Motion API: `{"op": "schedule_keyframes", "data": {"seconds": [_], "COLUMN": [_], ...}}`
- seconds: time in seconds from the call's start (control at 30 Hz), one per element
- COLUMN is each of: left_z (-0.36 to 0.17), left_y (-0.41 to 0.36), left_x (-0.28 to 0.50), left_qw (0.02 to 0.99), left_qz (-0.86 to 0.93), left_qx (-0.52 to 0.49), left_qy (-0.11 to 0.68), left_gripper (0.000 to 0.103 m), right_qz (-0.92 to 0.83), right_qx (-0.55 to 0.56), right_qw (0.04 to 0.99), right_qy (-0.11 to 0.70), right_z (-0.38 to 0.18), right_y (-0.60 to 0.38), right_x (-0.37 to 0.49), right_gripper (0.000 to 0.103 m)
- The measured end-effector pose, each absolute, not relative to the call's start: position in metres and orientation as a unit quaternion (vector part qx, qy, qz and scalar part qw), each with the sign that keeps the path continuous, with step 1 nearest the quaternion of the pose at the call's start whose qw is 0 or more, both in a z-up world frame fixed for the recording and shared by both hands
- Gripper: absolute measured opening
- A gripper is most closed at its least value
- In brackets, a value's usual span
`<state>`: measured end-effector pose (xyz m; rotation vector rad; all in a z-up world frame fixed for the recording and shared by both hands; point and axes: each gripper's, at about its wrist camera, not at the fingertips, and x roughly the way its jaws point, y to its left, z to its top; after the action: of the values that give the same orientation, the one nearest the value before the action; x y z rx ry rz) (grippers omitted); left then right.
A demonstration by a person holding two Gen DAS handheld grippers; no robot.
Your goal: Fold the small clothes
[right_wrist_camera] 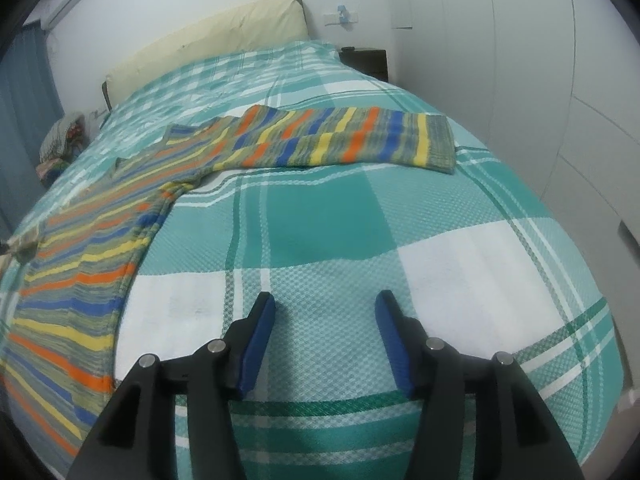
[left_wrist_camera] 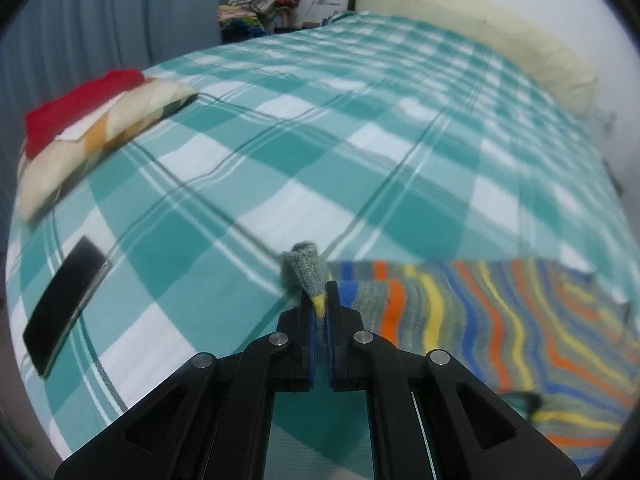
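- Black left claw (left_wrist_camera: 320, 304) clamps a cuff of the soft, multicoloured striped knit sweater (right_wrist_camera: 120, 216), spread flat on the teal-and-white checked bed (right_wrist_camera: 328, 216).
- Limp, light knit: best pinched at edges.
- Right claw (right_wrist_camera: 325, 316) gapes, empty.

The left gripper (left_wrist_camera: 320, 300) points down at a slant, and its two black fingers (left_wrist_camera: 304, 320) with blue pads are pressed together on a gray knit cuff (left_wrist_camera: 306, 270) that sticks out past the tips. The right gripper (right_wrist_camera: 326, 312) also slants downward; its fingers (right_wrist_camera: 260, 328) stand well apart, with nothing between the blue pads.
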<state>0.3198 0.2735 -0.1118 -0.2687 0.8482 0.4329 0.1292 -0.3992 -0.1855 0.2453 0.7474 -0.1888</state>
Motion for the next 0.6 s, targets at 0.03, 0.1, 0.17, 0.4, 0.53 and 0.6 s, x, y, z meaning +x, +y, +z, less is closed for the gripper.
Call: {"op": "schedule_keyframes", "data": {"seconds": [0.03,0.1,0.17,0.4,0.53,0.6], "left_z": [-0.118,-0.13,-0.144,-0.144,-0.124,-0.12], "left_y": [0.273,0.276,0.286,0.294,0.279,0.259], "left_x": [0.319,0.319,0.317,0.292,0.237,0.2], "left_qw": [0.878,0.869,0.856,0.859,0.874,0.872], "left_qz": [0.21,0.216,0.232,0.178,0.097,0.022], "left_qx": [-0.128,-0.135,-0.148,-0.178,-0.163,-0.152], "left_qy": [0.412,0.425,0.437,0.447,0.448,0.465], "left_gripper": [0.002,0.002,0.001,0.023,0.041,0.048], "right_qz": [-0.093,-0.094,-0.095,-0.094,-0.078,-0.055], "right_qx": [0.115,0.108,0.105,0.096,0.111,0.124], "right_qw": [0.919,0.919,0.918,0.919,0.916,0.917], "right_qy": [0.365,0.368,0.369,0.372,0.378,0.376], "right_z": [-0.186,-0.187,-0.187,-0.188,-0.173,-0.163], "right_y": [-0.398,-0.397,-0.398,-0.398,-0.4,-0.398], "right_x": [0.13,0.132,0.133,0.135,0.122,0.107], "right_gripper": [0.054,0.054,0.054,0.054,0.055,0.055]}}
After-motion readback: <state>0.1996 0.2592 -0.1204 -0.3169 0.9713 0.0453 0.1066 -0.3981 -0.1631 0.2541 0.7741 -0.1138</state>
